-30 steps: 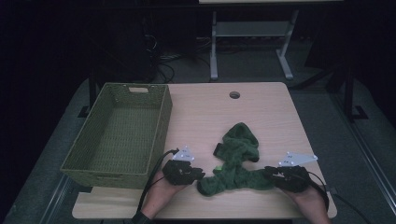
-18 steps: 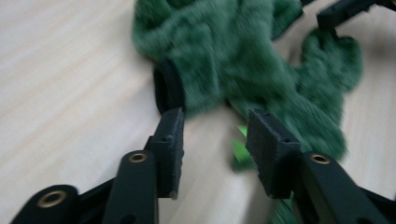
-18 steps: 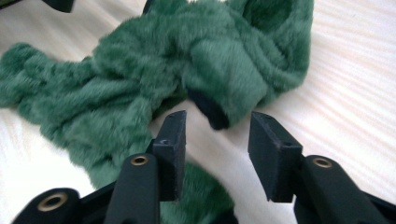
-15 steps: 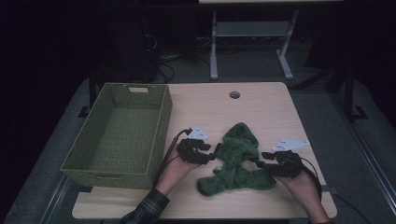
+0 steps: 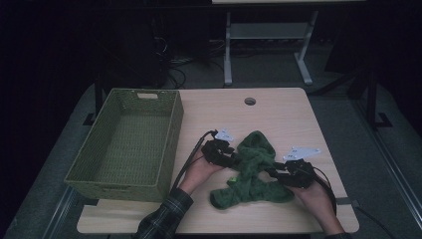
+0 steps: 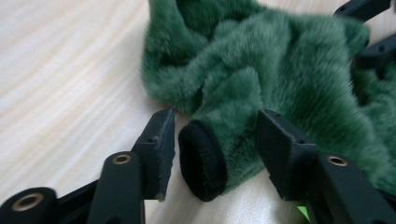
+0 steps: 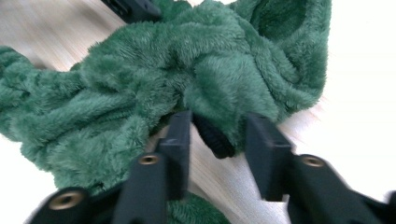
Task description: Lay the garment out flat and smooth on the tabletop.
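Both grippers sit at the green fleece garment [image 5: 251,172], one on each side. Left gripper [image 5: 230,158] has its jaws apart around a black-trimmed sleeve cuff [image 6: 201,161]; the left gripper view shows a gap between the cuff and each pad, so nothing is pinched, and the jaws have just been opening. Right gripper [image 5: 276,172] stands with its jaws apart astride the other cuff [image 7: 214,135], the jaws having just been closing, with the pads not yet pressing on the fabric as far as the right gripper view shows.

Crumpled on the wooden table [image 5: 278,114], the garment lies in the near half, right of centre. Its long axis runs from the near edge toward the far edge, the hood end pointing away from the person and a bunched end close to the near edge.

Left of it, a woven green basket [image 5: 171,144] stands along the table's left edge. A round cable hole [image 5: 250,101] lies near the far edge.
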Demonstrator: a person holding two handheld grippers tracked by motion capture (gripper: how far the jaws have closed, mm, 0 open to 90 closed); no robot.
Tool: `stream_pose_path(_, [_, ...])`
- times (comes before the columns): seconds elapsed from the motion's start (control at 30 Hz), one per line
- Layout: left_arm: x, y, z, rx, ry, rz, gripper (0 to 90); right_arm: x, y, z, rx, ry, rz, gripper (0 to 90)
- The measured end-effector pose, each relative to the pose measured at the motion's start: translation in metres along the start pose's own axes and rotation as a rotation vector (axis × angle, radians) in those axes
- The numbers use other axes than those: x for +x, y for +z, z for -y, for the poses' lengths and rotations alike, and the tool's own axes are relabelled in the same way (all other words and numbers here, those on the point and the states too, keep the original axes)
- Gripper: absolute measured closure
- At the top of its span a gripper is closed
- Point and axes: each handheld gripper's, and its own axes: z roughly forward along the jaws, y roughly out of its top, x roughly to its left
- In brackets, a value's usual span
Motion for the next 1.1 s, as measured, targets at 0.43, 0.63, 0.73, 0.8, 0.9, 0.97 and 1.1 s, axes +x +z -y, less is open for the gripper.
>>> stream_pose_path(0.43, [-0.001,-0.033,-0.002,-0.045,-0.054,-0.064,83.8,-0.011,-0.011,-0.007,-0.031,-0.035,0.045,81.1])
stream_pose_path(0.63, [-0.004,-0.057,0.002,-0.068,-0.11,-0.127,84.4,-0.023,-0.018,-0.025,-0.076,-0.058,0.056,81.4])
stream_pose_path(0.73, [-0.004,-0.059,0.006,-0.051,-0.121,-0.143,84.6,-0.026,-0.013,-0.029,-0.073,-0.049,0.037,81.6])
stream_pose_path(0.8, [-0.003,-0.056,0.012,-0.03,-0.143,-0.149,84.7,-0.029,0.001,-0.03,-0.045,-0.044,0.009,81.8])
stream_pose_path(0.9, [0.002,-0.044,0.029,0.026,-0.185,-0.132,84.7,-0.032,0.018,-0.028,0.01,-0.032,-0.014,81.9])
stream_pose_path(0.97, [0.003,-0.041,0.032,0.043,-0.185,-0.125,84.7,-0.033,0.023,-0.027,0.028,-0.033,-0.022,81.9])
stream_pose_path(1.1, [0.005,-0.029,0.039,0.082,-0.184,-0.107,84.2,-0.039,0.036,-0.02,0.074,-0.009,-0.042,81.8])
